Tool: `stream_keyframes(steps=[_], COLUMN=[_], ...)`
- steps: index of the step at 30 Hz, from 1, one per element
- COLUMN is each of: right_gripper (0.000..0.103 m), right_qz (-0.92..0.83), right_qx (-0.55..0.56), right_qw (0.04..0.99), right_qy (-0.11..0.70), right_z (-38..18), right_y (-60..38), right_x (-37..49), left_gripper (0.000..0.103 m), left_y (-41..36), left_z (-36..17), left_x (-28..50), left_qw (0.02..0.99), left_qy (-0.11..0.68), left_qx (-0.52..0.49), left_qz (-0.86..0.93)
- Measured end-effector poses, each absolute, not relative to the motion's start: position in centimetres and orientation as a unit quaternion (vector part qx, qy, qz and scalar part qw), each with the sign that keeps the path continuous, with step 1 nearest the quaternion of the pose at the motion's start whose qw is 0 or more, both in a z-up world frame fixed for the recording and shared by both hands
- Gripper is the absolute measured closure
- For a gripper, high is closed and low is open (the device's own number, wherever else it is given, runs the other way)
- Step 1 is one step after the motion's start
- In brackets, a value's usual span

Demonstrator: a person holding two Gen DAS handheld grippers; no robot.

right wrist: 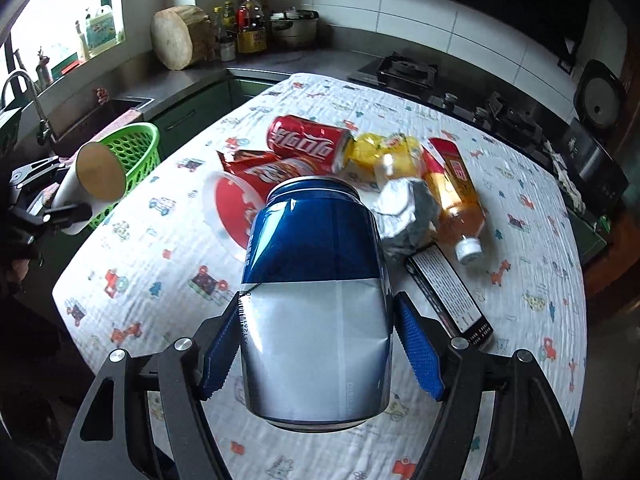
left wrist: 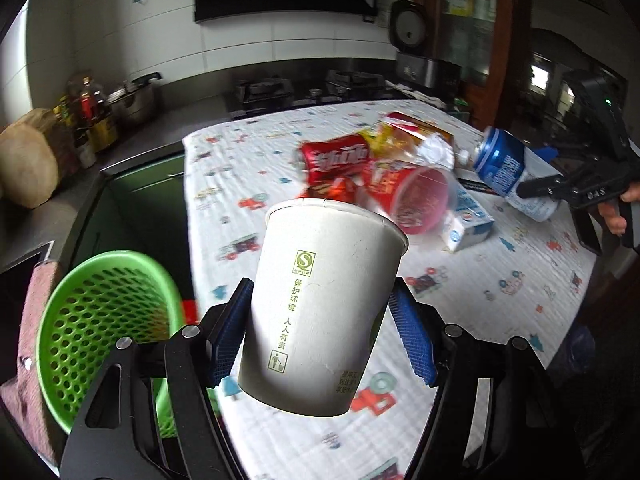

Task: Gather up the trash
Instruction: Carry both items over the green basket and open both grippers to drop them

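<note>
My left gripper [left wrist: 320, 312] is shut on a white paper cup [left wrist: 324, 312] and holds it above the table's left edge, just right of the green mesh basket [left wrist: 100, 320]. My right gripper [right wrist: 316, 336] is shut on a blue and silver can [right wrist: 316, 300] and holds it above the table. The right gripper with the can also shows in the left wrist view [left wrist: 516, 172], and the cup in the right wrist view [right wrist: 92, 180] by the basket [right wrist: 132, 156]. A pile of trash lies mid-table: a red cola can [right wrist: 308, 140], a red plastic cup [right wrist: 236, 212], a yellow wrapper [right wrist: 384, 152], a foil ball [right wrist: 408, 212], a tea bottle [right wrist: 456, 196].
The table [right wrist: 520, 280] has a white cloth with cartoon prints. A black box [right wrist: 448, 292] lies to the right of the can, and a small carton [left wrist: 468, 220] lies by the pile. A counter with a stove [right wrist: 400, 72], pots, bottles and a sink [right wrist: 100, 112] runs behind.
</note>
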State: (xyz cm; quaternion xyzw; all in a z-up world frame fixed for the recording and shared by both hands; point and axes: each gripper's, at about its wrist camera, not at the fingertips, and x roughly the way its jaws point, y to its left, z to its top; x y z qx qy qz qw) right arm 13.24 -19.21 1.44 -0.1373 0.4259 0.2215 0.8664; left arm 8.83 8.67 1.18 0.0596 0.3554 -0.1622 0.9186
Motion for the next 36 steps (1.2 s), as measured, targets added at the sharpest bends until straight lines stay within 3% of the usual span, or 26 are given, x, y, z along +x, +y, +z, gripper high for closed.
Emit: stream_keyframes(steps=[6, 14, 27, 29, 31, 36], right_gripper=[0.032, 0.032, 0.032, 0.033, 0.033, 0.032], right_qz=[0.285, 0.346, 0.395, 0.400, 0.404, 0.416], right_qx=[-0.143, -0.131, -0.116, -0.116, -0.119, -0.129], right_qw=[0.855, 0.830, 0.791, 0.787, 0.784, 0.776], right_qy=[0.410, 0.417, 0.452, 0.456, 0.457, 0.457], right_z=[3.1, 2.8, -0.5, -0.9, -1.2, -1.6], right_y=[-12.3, -2.1, 10.6, 11.9, 12.9, 15.4], right_x=[14.9, 19.1, 24.5, 24.9, 25.2, 25.8], left_gripper=[0.035, 0.035, 0.033, 0.032, 0.024, 0.023], left_y=[18.4, 28.4, 33.0, 33.4, 33.6, 33.8], left_z=[1.2, -3.9, -10.4, -10.3, -10.0, -9.0], left_x=[10.5, 14.2, 18.1, 18.2, 18.2, 17.3], left_qw=[0.925, 0.893, 0.853, 0.853, 0.854, 0.862], left_qy=[0.378, 0.444, 0.510, 0.508, 0.506, 0.492], left_qx=[0.021, -0.038, -0.077, -0.090, -0.094, -0.094], left_qz=[-0.034, 0.067, 0.082, 0.074, 0.080, 0.075])
